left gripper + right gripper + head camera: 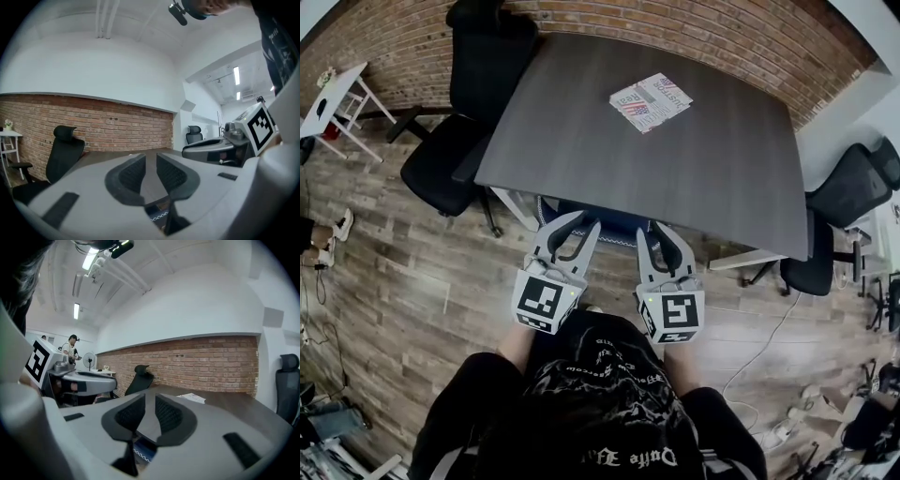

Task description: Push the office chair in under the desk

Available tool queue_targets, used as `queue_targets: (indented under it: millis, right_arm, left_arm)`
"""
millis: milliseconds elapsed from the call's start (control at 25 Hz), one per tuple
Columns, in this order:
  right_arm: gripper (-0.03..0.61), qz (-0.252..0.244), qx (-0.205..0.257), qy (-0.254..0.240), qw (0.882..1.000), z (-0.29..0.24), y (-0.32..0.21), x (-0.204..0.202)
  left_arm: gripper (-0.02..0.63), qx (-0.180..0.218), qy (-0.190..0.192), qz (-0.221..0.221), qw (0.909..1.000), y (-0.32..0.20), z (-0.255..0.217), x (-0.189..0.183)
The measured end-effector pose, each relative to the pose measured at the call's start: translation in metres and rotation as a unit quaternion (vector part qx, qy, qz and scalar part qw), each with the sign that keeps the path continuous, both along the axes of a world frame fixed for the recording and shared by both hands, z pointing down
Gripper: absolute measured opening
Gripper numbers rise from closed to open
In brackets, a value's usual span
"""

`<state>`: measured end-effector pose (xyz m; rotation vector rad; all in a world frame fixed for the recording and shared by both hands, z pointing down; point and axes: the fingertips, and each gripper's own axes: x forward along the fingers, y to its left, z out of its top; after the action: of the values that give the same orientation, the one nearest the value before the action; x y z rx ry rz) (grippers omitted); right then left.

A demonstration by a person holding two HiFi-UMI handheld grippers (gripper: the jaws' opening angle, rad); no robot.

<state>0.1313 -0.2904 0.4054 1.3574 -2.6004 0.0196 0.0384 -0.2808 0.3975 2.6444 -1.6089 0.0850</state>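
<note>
The office chair (614, 225) shows only as a dark blue strip at the near edge of the dark grey desk (675, 159), with the rest hidden under the top. My left gripper (581, 223) and right gripper (667, 230) reach side by side over that strip to the desk edge. In the left gripper view the left gripper (151, 165) has its jaws close together with a thin gap, and nothing sits between the pads. The chair's blue fabric (158, 214) lies below them. The right gripper (150, 408) looks the same, above the blue fabric (144, 452).
A printed paper (650, 101) lies on the far part of the desk. A black office chair (459, 141) stands at the desk's left end and another (834, 216) at its right. A white side table (333, 98) stands far left. Cables run over the floor at the right.
</note>
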Motion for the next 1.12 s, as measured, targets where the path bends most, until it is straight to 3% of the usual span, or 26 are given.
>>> queue_targets:
  millis: [280, 520, 1120]
  right_arm:
    - [0.007, 0.025, 0.014, -0.019, 0.999, -0.01, -0.005, 0.001]
    - [0.003, 0.04, 0.018, -0.044, 0.998, -0.014, -0.008, 0.008]
    - [0.003, 0.034, 0.027, -0.032, 0.999, -0.012, -0.016, -0.003]
  left_arm:
    - [0.008, 0.015, 0.006, -0.015, 0.9998, -0.002, -0.011, -0.008]
    - [0.006, 0.015, 0.001, -0.007, 0.9999, -0.001, -0.009, -0.004]
    - [0.006, 0.006, 0.009, -0.004, 0.9999, -0.01, -0.004, -0.01]
